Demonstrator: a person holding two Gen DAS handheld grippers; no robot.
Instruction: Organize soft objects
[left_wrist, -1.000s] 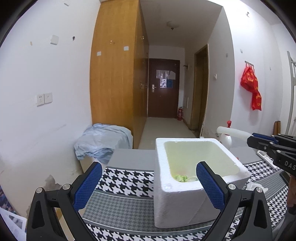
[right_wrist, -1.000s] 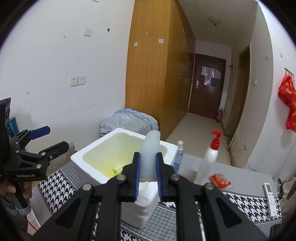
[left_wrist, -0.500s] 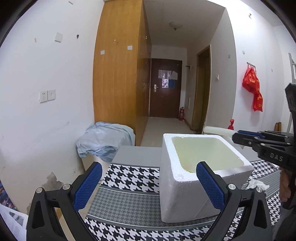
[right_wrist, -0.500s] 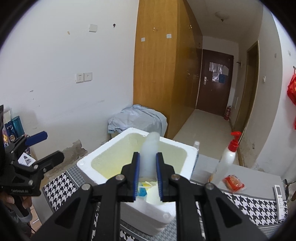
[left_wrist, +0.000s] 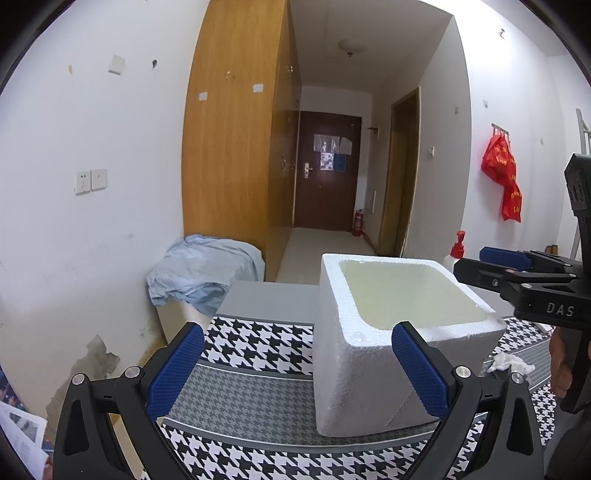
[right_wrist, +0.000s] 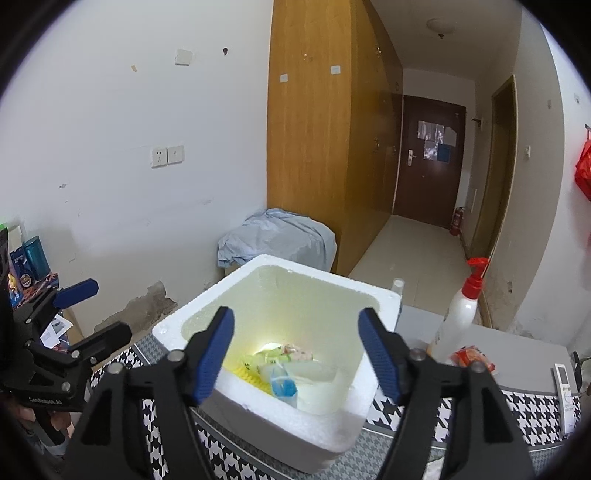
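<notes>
Right wrist view, right gripper jaws just opened, spread empty above foam box, soft packets inside it, left wrist view hides them, left gripper jaws spread beside the box.

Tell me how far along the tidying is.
Done: several soft packets already lie inside the foam box. In hand: nothing; the right gripper above the box has just opened its jaws with nothing between them, and the left gripper is open too. Left: a red packet and a white wad still sit on the table.
</notes>
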